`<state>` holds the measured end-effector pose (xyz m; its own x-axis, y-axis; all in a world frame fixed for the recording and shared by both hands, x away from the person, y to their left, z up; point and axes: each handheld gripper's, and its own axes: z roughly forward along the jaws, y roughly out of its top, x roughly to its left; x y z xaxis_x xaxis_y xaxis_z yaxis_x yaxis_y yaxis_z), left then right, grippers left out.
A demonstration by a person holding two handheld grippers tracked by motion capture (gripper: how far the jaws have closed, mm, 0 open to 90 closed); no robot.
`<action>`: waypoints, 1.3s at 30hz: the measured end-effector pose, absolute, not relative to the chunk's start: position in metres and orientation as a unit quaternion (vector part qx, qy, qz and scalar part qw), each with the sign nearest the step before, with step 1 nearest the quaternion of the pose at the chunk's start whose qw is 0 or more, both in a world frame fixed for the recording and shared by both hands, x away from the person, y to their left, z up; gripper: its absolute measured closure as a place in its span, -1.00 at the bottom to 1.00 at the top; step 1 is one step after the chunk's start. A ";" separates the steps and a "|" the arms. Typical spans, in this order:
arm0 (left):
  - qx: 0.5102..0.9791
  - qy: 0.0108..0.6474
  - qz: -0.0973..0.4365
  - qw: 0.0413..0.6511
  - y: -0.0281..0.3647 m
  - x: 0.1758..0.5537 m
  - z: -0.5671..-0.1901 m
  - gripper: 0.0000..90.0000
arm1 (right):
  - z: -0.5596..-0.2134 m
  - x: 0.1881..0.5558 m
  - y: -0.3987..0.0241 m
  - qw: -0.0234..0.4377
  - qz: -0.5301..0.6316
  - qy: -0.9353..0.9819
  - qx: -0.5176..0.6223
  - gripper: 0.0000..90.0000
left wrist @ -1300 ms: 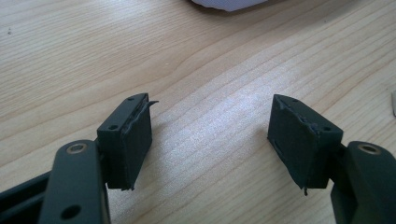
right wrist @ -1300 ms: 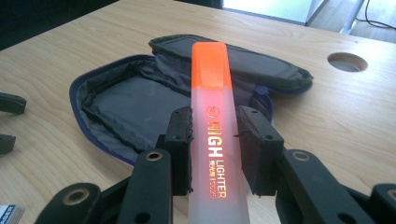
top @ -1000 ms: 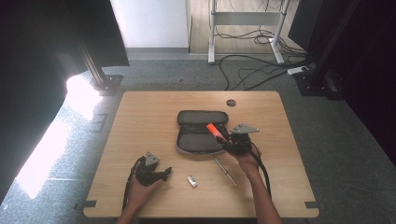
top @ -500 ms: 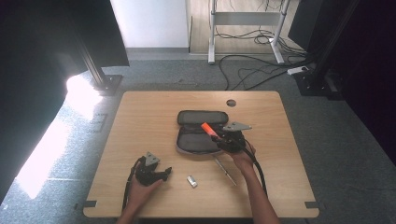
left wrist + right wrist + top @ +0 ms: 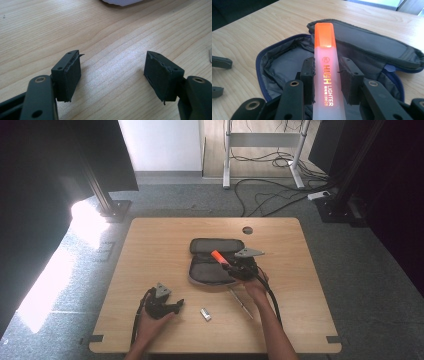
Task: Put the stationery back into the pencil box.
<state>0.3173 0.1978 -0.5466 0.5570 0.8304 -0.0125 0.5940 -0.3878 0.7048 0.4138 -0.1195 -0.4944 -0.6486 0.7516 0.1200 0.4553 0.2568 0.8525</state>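
Right gripper view gives us the key picture: the right gripper (image 5: 327, 77) has its jaws clamped on the frosted barrel of an orange-capped highlighter (image 5: 325, 65), pads pressing it from both sides, cap pointing straight ahead and away from the hand. Directly beyond and beneath that cap lies the open pencil case (image 5: 287, 62), unzipped and spread flat, its grey lining showing under the pen's front half. So the relation that matters is this: the highlighter's long axis runs out along the jaws and crosses over the near half of the case, and whether it lines up with the case's length cannot be told for certain from here. From the high view, the right gripper (image 5: 235, 267) sits at the case's right edge with the highlighter (image 5: 219, 257) angled up and to the left over the pencil case (image 5: 210, 270), and my read is that a lowering and release into the pocket comes next, perhaps after a slight turn. Over on the other side, the left gripper (image 5: 172, 306) rests well apart near the table's (image 5: 150, 245) front edge, and the left gripper view shows its jaws standing wide with only bare wood between them. A small metal clip (image 5: 205, 314) and a slim pen (image 5: 241, 301) lie on the wood nearby.
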 end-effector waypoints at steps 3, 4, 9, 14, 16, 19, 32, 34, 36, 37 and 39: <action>0.815 0.437 0.174 0.339 0.198 0.317 -0.547 -0.34 | -0.492 0.417 -0.116 0.159 0.469 0.779 0.385 0.46; 0.815 0.437 0.174 0.339 0.198 0.317 -0.547 -0.34 | -0.492 0.418 -0.114 0.160 0.469 0.780 0.383 0.46; 0.815 0.437 0.174 0.339 0.198 0.317 -0.547 -0.34 | -0.495 0.422 -0.108 0.160 0.466 0.787 0.371 0.46; 0.815 0.437 0.173 0.340 0.198 0.317 -0.547 -0.34 | -0.502 0.427 -0.105 0.157 0.457 0.792 0.372 0.46; 0.814 0.438 0.173 0.340 0.198 0.317 -0.547 -0.34 | -0.504 0.429 -0.104 0.157 0.454 0.794 0.374 0.46; 0.814 0.438 0.172 0.341 0.198 0.317 -0.547 -0.34 | -0.507 0.432 -0.102 0.158 0.447 0.799 0.370 0.46; 0.814 0.438 0.172 0.341 0.198 0.317 -0.547 -0.34 | -0.515 0.442 -0.098 0.154 0.412 0.821 0.363 0.46; 0.814 0.438 0.172 0.341 0.198 0.317 -0.547 -0.34 | -0.516 0.442 -0.098 0.155 0.411 0.821 0.363 0.46; 0.814 0.438 0.172 0.341 0.198 0.317 -0.547 -0.34 | -0.517 0.444 -0.100 0.160 0.401 0.826 0.362 0.46; 0.814 0.438 0.173 0.341 0.198 0.317 -0.547 -0.34 | -0.517 0.444 -0.100 0.160 0.401 0.826 0.362 0.46; 0.814 0.438 0.173 0.341 0.198 0.317 -0.547 -0.34 | -0.518 0.445 -0.103 0.162 0.396 0.827 0.364 0.46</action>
